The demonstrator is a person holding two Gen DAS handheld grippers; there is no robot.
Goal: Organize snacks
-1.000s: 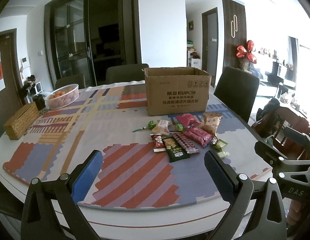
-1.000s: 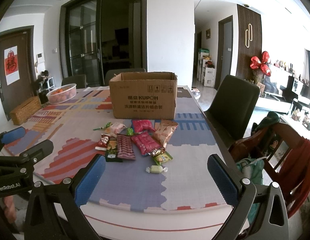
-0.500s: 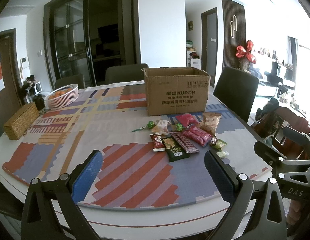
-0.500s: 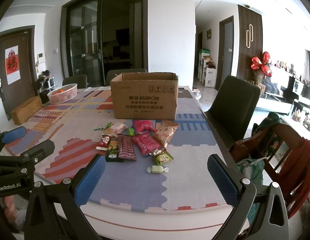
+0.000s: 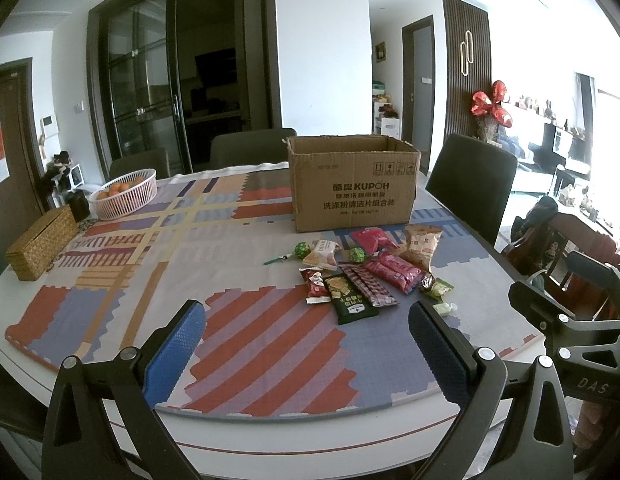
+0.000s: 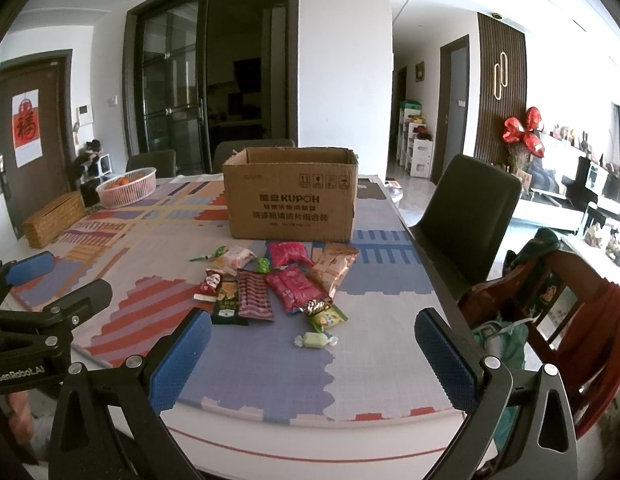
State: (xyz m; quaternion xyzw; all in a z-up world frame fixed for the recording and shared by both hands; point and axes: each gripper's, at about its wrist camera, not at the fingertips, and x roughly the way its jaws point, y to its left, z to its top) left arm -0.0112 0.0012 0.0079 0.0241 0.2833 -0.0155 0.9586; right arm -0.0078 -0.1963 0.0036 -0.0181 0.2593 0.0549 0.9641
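Several snack packets lie in a loose pile [image 5: 370, 276] [image 6: 281, 284] on the patterned table mat, in front of an open cardboard box [image 5: 352, 182] [image 6: 289, 194]. A dark green packet [image 5: 350, 298] and a small wrapped candy [image 6: 314, 340] lie nearest me. My left gripper [image 5: 310, 354] is open and empty above the table's near edge, left of the pile. My right gripper [image 6: 314, 358] is open and empty, just short of the wrapped candy. Each gripper shows at the edge of the other's view.
A pink basket of oranges [image 5: 123, 194] and a woven box [image 5: 41, 242] stand at the far left of the table. Dark chairs [image 6: 468, 204] stand around it. A wooden chair with red cloth [image 6: 570, 304] is at the right.
Both views have shifted very slightly; the right gripper has edged a little toward the snack pile. Nothing was taken hold of.
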